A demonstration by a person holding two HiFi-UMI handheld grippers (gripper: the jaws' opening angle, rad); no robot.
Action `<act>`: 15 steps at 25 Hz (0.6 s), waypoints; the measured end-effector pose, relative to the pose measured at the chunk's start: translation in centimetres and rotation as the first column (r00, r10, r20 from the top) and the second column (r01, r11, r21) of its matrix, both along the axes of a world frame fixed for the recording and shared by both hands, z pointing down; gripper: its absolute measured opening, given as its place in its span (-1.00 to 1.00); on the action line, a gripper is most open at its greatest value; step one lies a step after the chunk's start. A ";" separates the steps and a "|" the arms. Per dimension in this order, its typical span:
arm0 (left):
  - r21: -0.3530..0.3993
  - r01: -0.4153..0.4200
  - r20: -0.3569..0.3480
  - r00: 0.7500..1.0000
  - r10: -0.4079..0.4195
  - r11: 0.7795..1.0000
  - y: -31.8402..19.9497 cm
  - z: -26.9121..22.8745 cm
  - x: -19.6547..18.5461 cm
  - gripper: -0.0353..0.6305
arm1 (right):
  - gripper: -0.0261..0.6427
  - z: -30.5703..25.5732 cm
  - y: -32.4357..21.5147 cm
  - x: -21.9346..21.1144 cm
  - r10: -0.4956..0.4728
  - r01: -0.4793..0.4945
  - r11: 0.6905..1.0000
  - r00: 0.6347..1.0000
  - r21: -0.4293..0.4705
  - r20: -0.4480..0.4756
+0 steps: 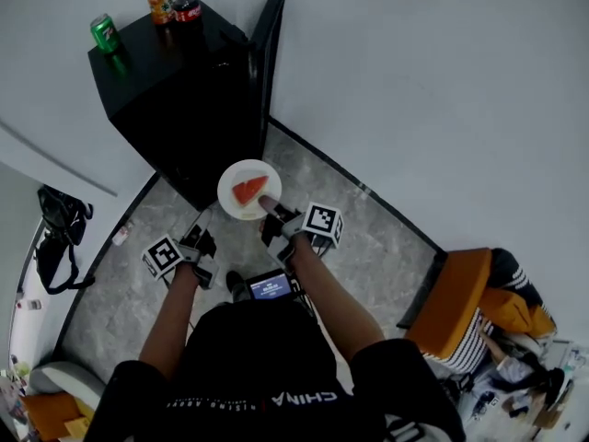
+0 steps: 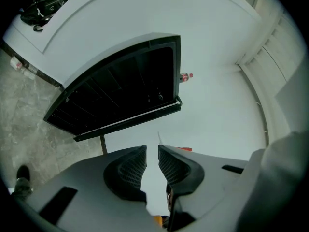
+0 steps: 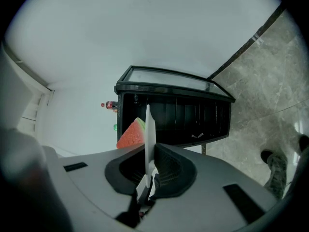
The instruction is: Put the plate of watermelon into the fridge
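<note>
A white plate (image 1: pixel 241 178) carrying a red watermelon wedge (image 1: pixel 248 190) hovers in front of the black fridge (image 1: pixel 175 90), whose door (image 1: pixel 267 53) stands open. My right gripper (image 1: pixel 273 212) is shut on the plate's near rim. In the right gripper view the plate (image 3: pixel 148 124) shows edge-on between the pads of that gripper (image 3: pixel 149 151), with the wedge (image 3: pixel 131 135) to its left and the dark fridge interior (image 3: pixel 178 117) straight ahead. My left gripper (image 1: pixel 201 233) hangs lower left of the plate, holding nothing. In its own view the left gripper (image 2: pixel 152 151) has a narrow gap, facing the fridge (image 2: pixel 120 91).
On the fridge top stand a green can (image 1: pixel 104 32), an orange can (image 1: pixel 161 4) and a cola bottle (image 1: pixel 188 5). A black bag (image 1: pixel 57 217) lies by the left wall. A person sits on an orange chair (image 1: pixel 456 307) at right. The floor is grey marble tile.
</note>
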State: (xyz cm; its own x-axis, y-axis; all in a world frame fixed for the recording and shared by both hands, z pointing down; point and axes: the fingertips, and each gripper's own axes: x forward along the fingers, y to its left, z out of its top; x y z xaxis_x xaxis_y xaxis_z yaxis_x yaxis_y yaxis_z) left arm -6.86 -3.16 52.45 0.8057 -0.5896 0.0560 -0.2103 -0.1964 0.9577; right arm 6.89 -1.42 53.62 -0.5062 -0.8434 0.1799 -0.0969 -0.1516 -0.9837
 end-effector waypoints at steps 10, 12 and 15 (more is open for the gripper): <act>-0.011 -0.032 -0.045 0.998 0.031 0.999 -3.1 0.1 -1.1 -0.71 | -0.83 0.8 -2.7 -1.8 0.035 -0.035 0.999 0.999 -0.024 -0.006; -0.009 -0.025 -0.040 0.999 0.025 1.000 -3.8 0.3 -1.2 -0.71 | -0.83 1.0 -3.5 -1.9 0.025 -0.025 0.999 1.000 -0.027 -0.002; -0.020 -0.008 -0.028 1.000 0.007 1.000 -4.6 0.9 -1.3 -0.71 | -0.83 1.3 -5.0 -2.0 0.003 -0.003 1.000 1.000 -0.026 -0.001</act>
